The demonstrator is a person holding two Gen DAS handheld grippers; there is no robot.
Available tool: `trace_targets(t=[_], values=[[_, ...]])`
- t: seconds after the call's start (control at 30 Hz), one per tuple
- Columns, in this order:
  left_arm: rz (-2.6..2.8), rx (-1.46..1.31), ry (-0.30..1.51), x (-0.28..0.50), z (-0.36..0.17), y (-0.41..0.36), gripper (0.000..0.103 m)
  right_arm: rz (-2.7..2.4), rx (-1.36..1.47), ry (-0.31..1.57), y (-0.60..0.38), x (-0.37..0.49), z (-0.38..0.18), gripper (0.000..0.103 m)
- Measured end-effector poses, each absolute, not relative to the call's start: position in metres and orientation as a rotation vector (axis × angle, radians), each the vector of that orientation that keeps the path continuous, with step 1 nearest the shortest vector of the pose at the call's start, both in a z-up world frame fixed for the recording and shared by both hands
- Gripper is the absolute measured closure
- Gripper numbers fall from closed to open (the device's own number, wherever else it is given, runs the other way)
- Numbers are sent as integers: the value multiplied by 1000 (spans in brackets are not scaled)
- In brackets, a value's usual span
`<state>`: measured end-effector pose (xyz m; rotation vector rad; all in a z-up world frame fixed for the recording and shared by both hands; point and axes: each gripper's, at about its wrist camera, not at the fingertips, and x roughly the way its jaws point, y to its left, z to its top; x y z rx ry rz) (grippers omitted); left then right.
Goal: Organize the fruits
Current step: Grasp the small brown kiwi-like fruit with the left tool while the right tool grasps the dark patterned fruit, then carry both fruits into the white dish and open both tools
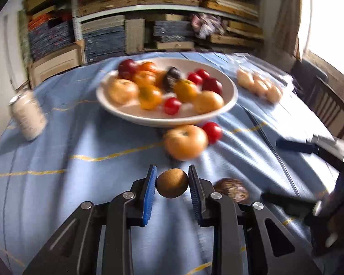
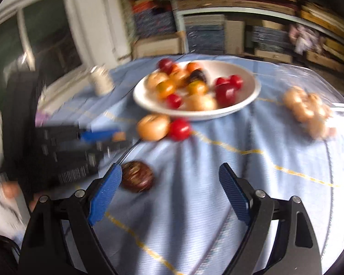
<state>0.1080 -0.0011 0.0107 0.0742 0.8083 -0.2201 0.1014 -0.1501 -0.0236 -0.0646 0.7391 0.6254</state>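
Note:
My left gripper (image 1: pixel 172 180) is shut on a small round brown fruit (image 1: pixel 172 183), held above the blue cloth. A white bowl (image 1: pixel 227 105) holding several orange, red and dark fruits stands beyond it. An orange fruit (image 1: pixel 185 141) and a red fruit (image 1: pixel 212 132) lie on the cloth in front of the bowl. A dark brown striped fruit (image 1: pixel 232 190) lies to the right of my left fingers. My right gripper (image 2: pixel 170 181) is open and empty, its left pad beside that dark fruit (image 2: pixel 137 180). The bowl (image 2: pixel 247 96), orange fruit (image 2: pixel 153 127) and red fruit (image 2: pixel 179 128) show ahead of it.
A white can (image 1: pixel 27 115) stands at the left of the table. A clear bag of pale round fruits (image 1: pixel 259 84) lies right of the bowl; it also shows in the right wrist view (image 2: pixel 309 110). Shelves of stacked boards fill the back wall. A dark chair (image 1: pixel 328 105) stands at the right.

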Motion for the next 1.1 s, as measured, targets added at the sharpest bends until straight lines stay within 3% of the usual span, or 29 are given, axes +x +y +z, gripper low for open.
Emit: trace_targets(t=[0.17, 0.2, 0.27, 0.4, 0.8, 1.1], values=[[-151, -2, 782, 109, 25, 33, 75, 640, -166, 776, -117, 103, -31, 21], [-151, -9, 785, 110, 26, 35, 75, 646, -176, 794, -114, 106, -34, 24], [-154, -7, 787, 111, 27, 34, 75, 662, -183, 842, -107, 111, -40, 44], [-164, 4, 799, 111, 23, 27, 75, 669, -170, 860, -107, 113, -44, 59], [-160, 75, 753, 182, 65, 1, 75, 560, -22, 720, -160, 168, 19, 60], [-150, 84, 795, 260, 60, -24, 75, 463, -37, 682, -150, 243, 18, 60]])
